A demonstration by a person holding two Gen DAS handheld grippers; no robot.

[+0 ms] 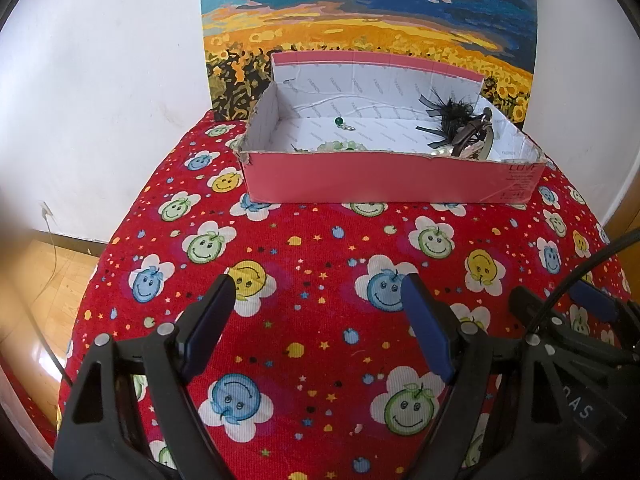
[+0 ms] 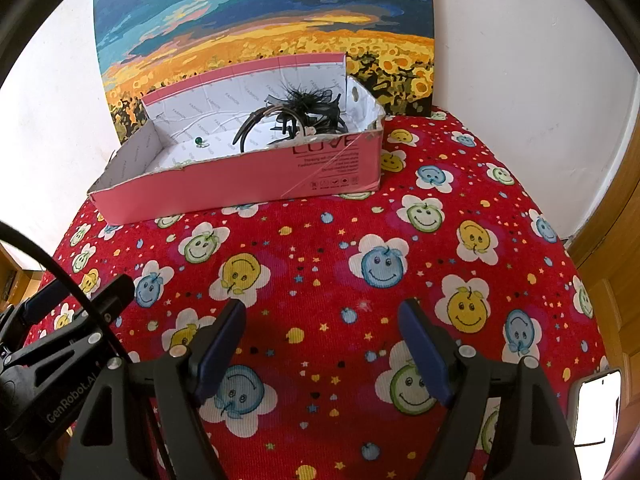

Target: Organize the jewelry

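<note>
My left gripper [image 1: 320, 304] and right gripper [image 2: 322, 330] hang over the red cloth [image 1: 320, 240], jaws spread, holding nothing. Jewelry — green bead [image 1: 339, 121], black feathered piece [image 1: 452, 114] — lies inside the pink box [image 1: 392, 178]. Could be sorted or awaiting sorting; any reach should clear the box wall.

Red smiley-flower tablecloth [image 1: 320, 320] covers table; sunflower-field painting [image 1: 368, 12] leans on white wall [image 1: 100, 100]; wooden door [image 2: 616, 200] at right.

Table cloth [image 1: 320, 240]: red, printed with blue, yellow and green smiley flowers. Box [image 1: 380, 176]: pink outside, white lining. Feather piece [image 1: 452, 114]: black. Bead [image 1: 339, 121]: green. Painting [image 1: 360, 12]: blue sky, yellow sunflowers.
</note>
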